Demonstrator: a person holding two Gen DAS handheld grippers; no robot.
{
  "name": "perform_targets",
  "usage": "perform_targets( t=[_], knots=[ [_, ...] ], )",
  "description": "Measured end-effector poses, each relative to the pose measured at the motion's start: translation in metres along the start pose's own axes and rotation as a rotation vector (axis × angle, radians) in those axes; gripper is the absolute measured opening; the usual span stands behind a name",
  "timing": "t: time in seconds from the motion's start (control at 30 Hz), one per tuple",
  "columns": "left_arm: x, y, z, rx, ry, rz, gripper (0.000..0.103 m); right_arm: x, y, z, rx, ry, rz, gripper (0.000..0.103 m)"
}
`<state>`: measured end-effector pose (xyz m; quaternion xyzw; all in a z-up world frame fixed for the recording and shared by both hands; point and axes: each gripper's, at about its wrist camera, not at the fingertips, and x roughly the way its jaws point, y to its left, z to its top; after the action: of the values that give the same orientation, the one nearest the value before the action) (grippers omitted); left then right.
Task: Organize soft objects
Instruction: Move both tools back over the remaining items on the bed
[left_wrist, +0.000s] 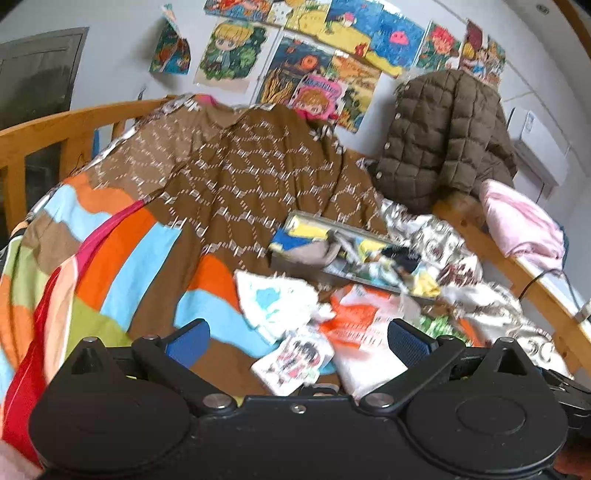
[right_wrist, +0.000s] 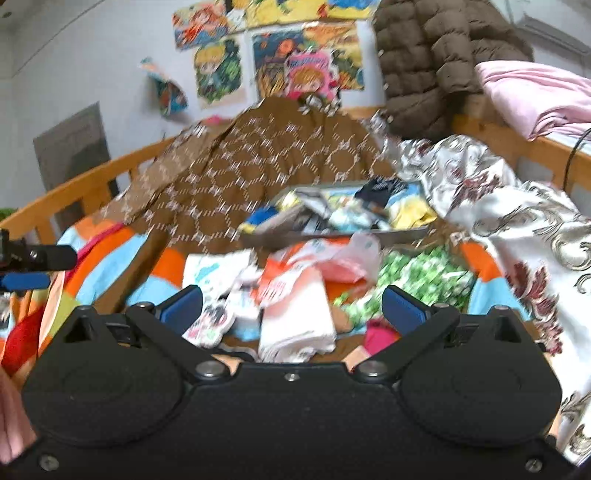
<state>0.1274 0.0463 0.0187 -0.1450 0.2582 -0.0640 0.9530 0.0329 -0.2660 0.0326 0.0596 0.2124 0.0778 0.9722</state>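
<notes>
The left gripper (left_wrist: 298, 341) is held spread wide, its blue-padded fingers (left_wrist: 190, 341) parted with nothing between them, above a small white cloth with a cartoon print (left_wrist: 291, 360). The right gripper (right_wrist: 293, 308) is likewise held wide apart and empty, poised over a folded white and orange garment (right_wrist: 295, 317). Just beside that garment, a white cloth with a light-blue print (left_wrist: 275, 301) is seen on the left and a green and white patterned fabric (right_wrist: 417, 282) on the right. All of these soft pieces are spread over a striped multicolour blanket (left_wrist: 122, 266). Beyond them a shallow clear rectangular tray (left_wrist: 295, 264) is filled with small blue, yellow and dark fabric items. Behind it a brown quilt with a pale lattice pattern (left_wrist: 236, 173) is heaped against a wooden bed rail (left_wrist: 55, 127). A brown quilted jacket (left_wrist: 443, 136) and a pink folded cloth (left_wrist: 521, 221) are draped over the rail on the right, near a silvery floral bedspread (right_wrist: 498, 199). Colourful cartoon drawings (left_wrist: 314, 48) are fixed to the wall.
</notes>
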Motion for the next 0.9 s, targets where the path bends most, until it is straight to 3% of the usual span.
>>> perform_targets(
  t=[0.4, 0.9],
  knots=[
    [0.013, 0.014, -0.007, -0.059, 0.136, 0.098, 0.102, 0.012, 0.043, -0.022, -0.067, 0.126, 0.093, 0.102],
    [0.023, 0.015, 0.003, -0.037, 0.100, 0.184, 0.102, 0.030, 0.045, -0.026, -0.053, 0.172, 0.109, 0.102]
  ],
)
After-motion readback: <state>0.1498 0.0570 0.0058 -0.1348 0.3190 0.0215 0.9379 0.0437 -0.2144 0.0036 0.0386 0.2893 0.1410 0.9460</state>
